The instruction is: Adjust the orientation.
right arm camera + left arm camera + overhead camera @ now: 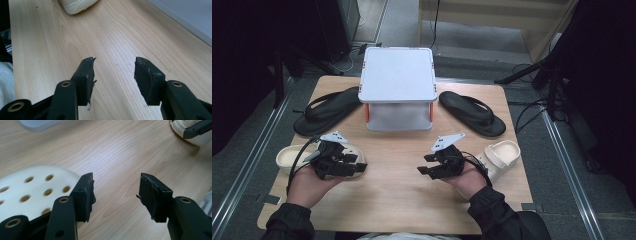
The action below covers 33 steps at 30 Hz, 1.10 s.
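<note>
My left gripper [361,168] hovers low over the wooden table [397,195] at the front left, jaws open and empty, pointing toward the middle. A cream perforated clog [288,158] lies beside and under it, and shows just left of the jaws [32,192] in the left gripper view. My right gripper [423,167] faces it from the front right, also open with nothing between its jaws. A second cream clog [506,154] lies behind that hand. Both gripper views [116,185] [113,67] show bare wood between the pads.
A white two-level rack [398,75] stands at the table's back middle. One black flip-flop [329,110] lies to its left and another [472,112] to its right. Dark equipment and cables surround the table.
</note>
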Motion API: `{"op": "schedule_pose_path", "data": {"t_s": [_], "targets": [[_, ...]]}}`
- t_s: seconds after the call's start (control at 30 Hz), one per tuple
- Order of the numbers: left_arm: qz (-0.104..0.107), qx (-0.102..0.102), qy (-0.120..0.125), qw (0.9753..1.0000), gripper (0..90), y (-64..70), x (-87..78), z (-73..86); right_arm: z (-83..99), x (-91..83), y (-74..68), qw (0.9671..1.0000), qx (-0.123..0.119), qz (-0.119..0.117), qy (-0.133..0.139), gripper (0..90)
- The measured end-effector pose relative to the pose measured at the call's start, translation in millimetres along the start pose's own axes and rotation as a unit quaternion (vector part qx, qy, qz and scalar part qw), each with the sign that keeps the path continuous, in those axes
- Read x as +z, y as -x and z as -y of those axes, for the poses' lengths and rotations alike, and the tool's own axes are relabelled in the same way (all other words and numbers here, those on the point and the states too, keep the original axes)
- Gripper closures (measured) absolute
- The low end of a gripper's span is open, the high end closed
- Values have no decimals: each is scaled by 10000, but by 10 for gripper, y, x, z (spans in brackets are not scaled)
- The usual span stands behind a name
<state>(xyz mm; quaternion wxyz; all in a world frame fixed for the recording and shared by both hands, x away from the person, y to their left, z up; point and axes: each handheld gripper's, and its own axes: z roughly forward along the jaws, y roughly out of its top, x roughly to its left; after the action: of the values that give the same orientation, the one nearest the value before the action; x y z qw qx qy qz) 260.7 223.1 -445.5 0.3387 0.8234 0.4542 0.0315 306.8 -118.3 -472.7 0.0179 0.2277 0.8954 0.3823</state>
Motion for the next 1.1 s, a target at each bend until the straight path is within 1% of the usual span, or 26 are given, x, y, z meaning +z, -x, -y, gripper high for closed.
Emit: {"op": "schedule_pose_path", "data": {"t_s": [0.03,0.07,0.13,0.17,0.2,0.27,0.3,0.33,0.37,0.43,0.47,0.5,0.53,0.57,0.67,0.7,0.73,0.77,0.83,0.87,0.93,0.97,1.0,1.07,1.1], "targets": [[-73,-57,14,10000,464,-28,-45,22,-5,7,0,10000,-9,-3,2,503],[-62,-102,30,9999,468,-47,-68,32,-9,12,-1,10000,-22,-12,-7,501],[-103,-112,27,9999,472,-63,-97,42,-16,26,-6,10000,-46,-9,-27,500],[-143,-156,27,9998,474,-96,-148,66,-19,34,-9,10000,-52,-7,-42,499],[-143,-156,27,9998,475,-96,-148,66,-19,34,-9,10000,-52,-7,-42,499],[-221,-208,14,9995,475,-126,-198,87,-26,48,-13,9999,-92,-19,-57,499],[-320,-233,-15,9992,475,-162,-250,107,-31,61,-17,9999,-90,-18,-76,499],[-320,-233,-15,9992,475,-162,-250,107,-32,65,-19,9999,-86,-22,-90,499],[-370,-292,-26,9989,475,-199,-293,128,-32,70,-23,9999,-83,-24,-115,499],[-404,-371,-18,9985,475,-244,-335,150,-36,82,-24,9999,-107,-37,-115,499],[-404,-371,-18,9985,475,-244,-335,150,-36,82,-24,9999,-107,-37,-115,499],[-463,-450,-25,9979,475,-284,-376,168,-37,87,-25,9999,-93,-38,-118,497],[-530,-469,-6,9975,476,-304,-406,176,-37,87,-25,9999,-92,-32,-122,497],[-530,-469,-6,9975,477,-304,-406,176,-37,87,-25,9999,-92,-32,-122,497],[-628,-553,55,9965,479,-349,-491,194,-35,85,-15,9999,-98,-6,-126,495],[-722,-597,76,9956,478,-384,-552,204,-35,83,-13,9999,-80,1,-121,494],[-722,-597,76,9956,478,-384,-552,204,-35,83,-13,9999,-80,1,-121,494],[-770,-659,105,9948,478,-417,-595,212,-34,87,-12,9999,-64,8,-125,492],[-796,-754,121,9939,477,-474,-642,225,-34,89,-11,9999,-72,7,-132,492],[-924,-803,100,9924,476,-510,-662,236,-33,93,-13,9999,-69,4,-142,490],[-1043,-892,42,9905,473,-571,-678,251,-33,100,-17,9998,-70,9,-164,490],[-1109,-1010,-39,9887,470,-644,-664,270,-33,106,-17,9998,-98,16,-165,489],[-1109,-1010,-39,9887,469,-644,-664,270,-34,109,-18,9998,-110,14,-173,489],[-1132,-1074,-93,9877,468,-689,-627,278,-33,112,-19,9998,-116,23,-173,488],[-1086,-1110,-101,9878,467,-708,-602,277,-34,116,-21,9998,-119,26,-177,488]]}}
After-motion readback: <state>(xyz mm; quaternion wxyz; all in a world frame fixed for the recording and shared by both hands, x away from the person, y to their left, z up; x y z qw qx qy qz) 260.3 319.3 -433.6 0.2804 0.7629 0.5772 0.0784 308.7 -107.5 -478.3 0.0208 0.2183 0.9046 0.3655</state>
